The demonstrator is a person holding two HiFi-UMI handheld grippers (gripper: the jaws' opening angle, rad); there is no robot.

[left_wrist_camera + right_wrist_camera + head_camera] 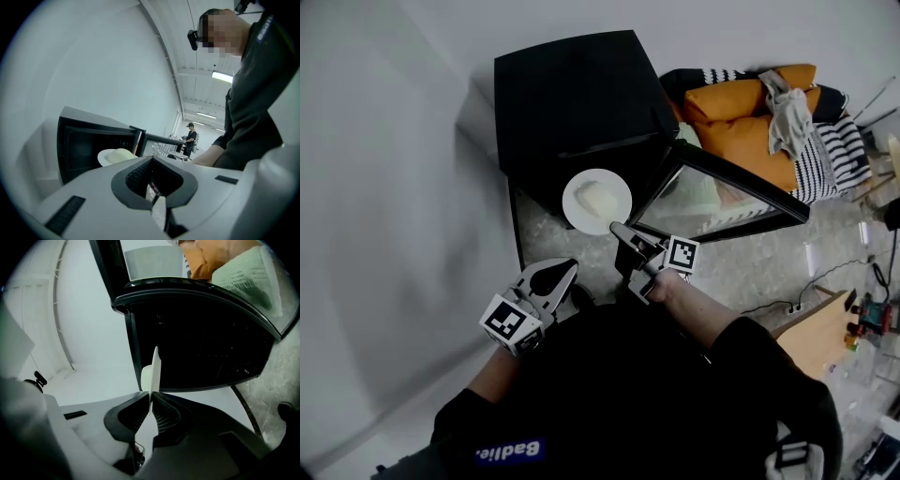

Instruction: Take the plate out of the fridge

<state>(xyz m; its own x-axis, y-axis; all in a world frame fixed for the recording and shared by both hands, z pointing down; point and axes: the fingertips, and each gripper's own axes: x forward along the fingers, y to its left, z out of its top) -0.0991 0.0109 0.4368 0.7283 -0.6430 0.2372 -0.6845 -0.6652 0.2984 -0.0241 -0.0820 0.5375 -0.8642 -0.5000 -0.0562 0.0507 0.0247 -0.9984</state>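
Observation:
A white plate (596, 201) with a pale lump of food on it hangs in front of the black fridge (572, 94), level and outside the opening. My right gripper (617, 228) is shut on the plate's near rim. In the right gripper view the plate (153, 369) shows edge-on, pinched between the pads of that gripper (151, 401). The fridge door (722, 192) stands open to the right. My left gripper (567, 270) hangs lower left, apart from the plate, jaws together with nothing in them. From the left gripper (152, 180) I see the plate (115, 156) against the fridge (89, 145).
A white wall runs along the left. Orange cushions (741, 117) and a striped blanket (839, 150) lie behind the open door. A wooden board (816, 328) and cables sit on the stone floor at right. A person (191, 136) stands far off.

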